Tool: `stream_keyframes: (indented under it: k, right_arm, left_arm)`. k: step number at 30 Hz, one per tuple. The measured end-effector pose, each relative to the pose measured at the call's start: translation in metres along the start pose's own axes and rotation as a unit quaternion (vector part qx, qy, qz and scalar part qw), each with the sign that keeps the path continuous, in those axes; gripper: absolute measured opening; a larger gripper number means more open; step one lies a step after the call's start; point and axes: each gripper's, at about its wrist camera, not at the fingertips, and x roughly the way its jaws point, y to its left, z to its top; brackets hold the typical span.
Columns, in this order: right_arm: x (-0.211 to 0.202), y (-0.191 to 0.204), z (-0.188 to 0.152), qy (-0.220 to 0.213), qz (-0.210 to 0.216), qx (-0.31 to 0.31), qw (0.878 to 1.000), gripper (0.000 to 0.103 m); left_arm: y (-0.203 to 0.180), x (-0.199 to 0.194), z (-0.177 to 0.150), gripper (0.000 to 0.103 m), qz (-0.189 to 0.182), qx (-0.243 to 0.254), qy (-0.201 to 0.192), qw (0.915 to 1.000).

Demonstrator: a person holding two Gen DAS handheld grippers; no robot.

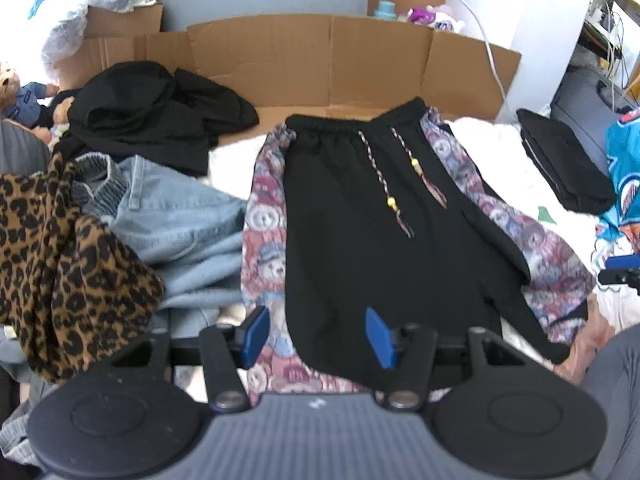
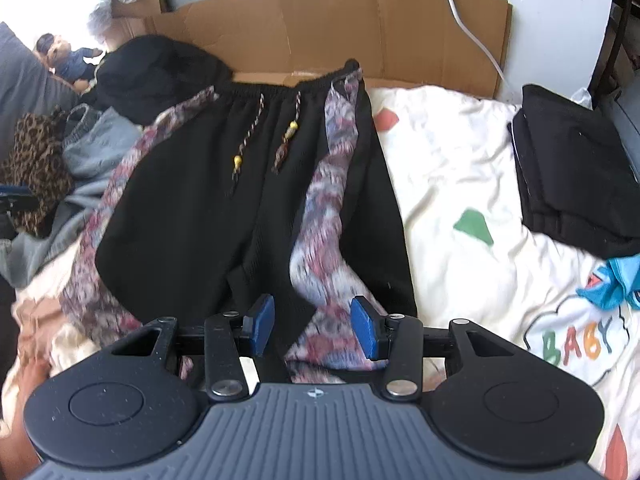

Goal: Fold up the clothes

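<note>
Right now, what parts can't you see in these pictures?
- Hem of the black pants: left wrist view, hidden behind the left gripper.
- Same hem, right wrist view: hidden behind the right gripper.
- Teal garment: cut off by the right edge.
- Teddy bear: small, blurred.

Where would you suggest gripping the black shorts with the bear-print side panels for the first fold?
Probably the near hem corners of the shorts: they lie flat, waistband away, hems toward both open grippers, left gripper and right gripper. Come in low from the near side.
</note>
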Motion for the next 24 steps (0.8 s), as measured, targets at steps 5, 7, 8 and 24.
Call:
stream_keyframes:
  k: [5,7,8,24]
  right_arm:
    - [0.0,-0.013,-0.021,0.003,-0.004,0.03,1.0,0.049]
    - [0.006,-0.019,-0.029,0.006,-0.004,0.048,0.999,0.049]
    - [0.009,-0.022,-0.033,0.008,-0.003,0.058,0.998,0.049]
    - [0.029,-0.055,-0.027,0.02,0.026,0.154,0.988,0.049]
  left_arm:
    - [0.005,0.01,-0.019,0.057,0.004,-0.017,0.018,0.9997]
    - [0.006,0.014,-0.026,0.057,0.003,-0.023,0.026,0.9994]
    - [0.007,0.016,-0.029,0.057,0.002,-0.026,0.029,0.9993]
    - [0.001,0.024,-0.06,0.057,0.005,-0.021,0.04,0.999]
